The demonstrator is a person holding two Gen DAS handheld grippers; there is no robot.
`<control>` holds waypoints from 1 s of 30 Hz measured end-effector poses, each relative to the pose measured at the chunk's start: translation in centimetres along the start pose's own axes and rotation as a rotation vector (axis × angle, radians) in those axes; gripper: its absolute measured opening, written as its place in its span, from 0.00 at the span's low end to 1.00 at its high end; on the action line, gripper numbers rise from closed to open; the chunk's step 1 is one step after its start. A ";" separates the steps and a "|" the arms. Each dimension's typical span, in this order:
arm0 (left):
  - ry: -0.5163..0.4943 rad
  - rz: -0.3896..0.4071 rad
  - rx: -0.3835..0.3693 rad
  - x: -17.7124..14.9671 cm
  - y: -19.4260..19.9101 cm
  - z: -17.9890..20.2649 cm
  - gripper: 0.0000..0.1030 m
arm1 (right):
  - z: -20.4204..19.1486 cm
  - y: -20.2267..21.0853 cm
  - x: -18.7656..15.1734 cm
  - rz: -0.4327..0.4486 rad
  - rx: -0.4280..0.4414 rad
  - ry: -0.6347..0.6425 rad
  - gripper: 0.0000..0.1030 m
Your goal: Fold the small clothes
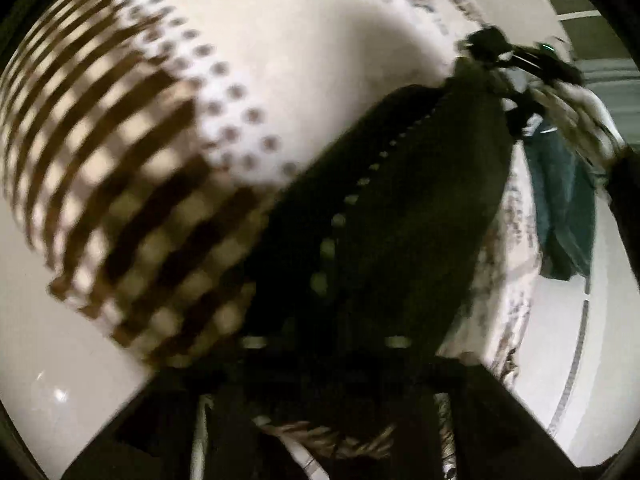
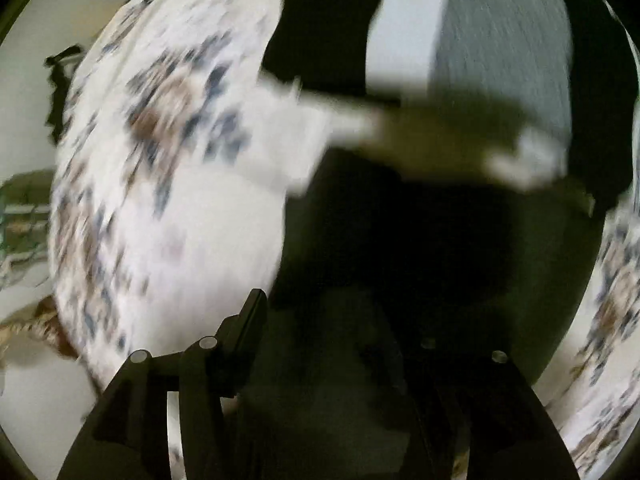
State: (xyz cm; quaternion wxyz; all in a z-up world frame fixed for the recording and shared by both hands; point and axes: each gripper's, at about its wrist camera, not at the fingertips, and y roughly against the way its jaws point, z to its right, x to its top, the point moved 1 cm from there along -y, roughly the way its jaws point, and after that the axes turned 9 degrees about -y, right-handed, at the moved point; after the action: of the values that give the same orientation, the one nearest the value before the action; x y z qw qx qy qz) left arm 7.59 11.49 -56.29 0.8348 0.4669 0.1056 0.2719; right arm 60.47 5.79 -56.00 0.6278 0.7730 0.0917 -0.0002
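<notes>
A dark garment [image 1: 400, 208] hangs stretched in the air between my two grippers, with a row of pale dots along one seam. My left gripper [image 1: 324, 360] is shut on its near end. In the left wrist view my right gripper [image 1: 516, 60] holds the far end at the upper right. In the right wrist view the same dark garment [image 2: 420, 248] drapes over my right gripper [image 2: 344, 320], which is shut on it; the right finger is hidden under the cloth. Both views are blurred by motion.
Below lies a white rug [image 1: 280, 60] with brown stripes, dots and a blue-brown pattern [image 2: 168, 120] on a pale floor [image 1: 48, 340]. The person's jeans [image 1: 560, 200] show at the right. A pale sleeved arm [image 2: 400, 136] crosses the right wrist view.
</notes>
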 end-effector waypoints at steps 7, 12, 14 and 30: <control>0.109 0.061 0.059 0.6 3.6 -4.3 0.56 | 5.3 -2.0 -15.2 -0.129 0.142 -0.035 0.55; 0.063 0.030 0.113 3.7 1.6 -2.7 0.57 | 11.9 -5.9 -24.5 -0.193 0.261 -0.238 0.55; 0.032 -0.043 0.177 5.1 -1.4 -1.7 0.57 | 13.9 -7.7 -27.1 -0.220 0.303 -0.318 0.55; -0.121 -0.291 0.607 -3.1 1.3 -5.3 0.58 | 15.8 -8.0 -33.7 -0.222 0.323 -0.277 0.55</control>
State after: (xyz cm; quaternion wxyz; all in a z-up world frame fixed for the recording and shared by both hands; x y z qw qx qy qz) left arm 2.26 14.15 -58.29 0.6924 0.6896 0.1975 0.0781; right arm 28.00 -12.75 -63.24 0.4989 0.8410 0.0882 -0.1899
